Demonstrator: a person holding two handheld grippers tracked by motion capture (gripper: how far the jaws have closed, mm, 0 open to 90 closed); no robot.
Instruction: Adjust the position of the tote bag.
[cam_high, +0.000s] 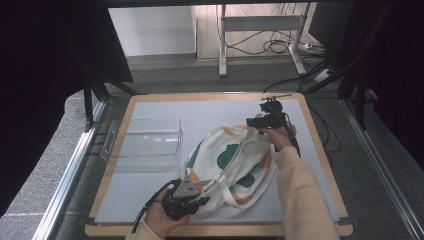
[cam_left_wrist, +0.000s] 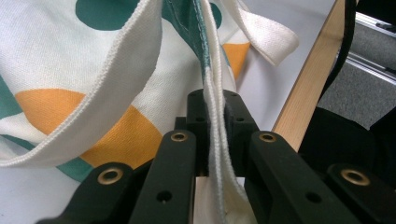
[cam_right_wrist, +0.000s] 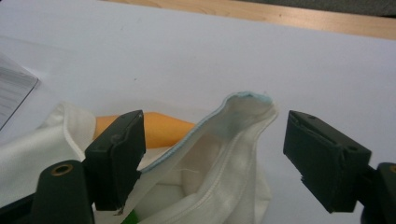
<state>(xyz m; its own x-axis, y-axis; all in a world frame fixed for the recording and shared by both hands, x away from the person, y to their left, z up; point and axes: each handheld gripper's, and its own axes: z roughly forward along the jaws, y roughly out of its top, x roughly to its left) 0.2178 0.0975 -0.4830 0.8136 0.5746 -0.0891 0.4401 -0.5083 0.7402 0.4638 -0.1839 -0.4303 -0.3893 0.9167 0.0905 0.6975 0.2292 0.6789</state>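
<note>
A white cloth tote bag (cam_high: 232, 160) with green and orange spots lies on the grey mat (cam_high: 165, 112). My left gripper (cam_high: 202, 192) sits at the bag's near end, shut on a white hem of the bag's edge (cam_left_wrist: 212, 88) that runs up between its pads. A loose white strap (cam_left_wrist: 116, 93) curls across the cloth to the left of that gripper (cam_left_wrist: 215, 116). At the bag's far end my right gripper (cam_high: 255, 122) stands open. A raised fold of the bag's rim (cam_right_wrist: 233, 121) stands between its wide-apart jaws (cam_right_wrist: 217, 140), and the right pad is clear of it.
A clear plastic box (cam_high: 150, 140) rests on the mat left of the bag. The wooden table edge (cam_high: 322, 150) runs close on the right. Behind the table are a metal frame (cam_high: 260, 22) and floor cables (cam_high: 275, 45).
</note>
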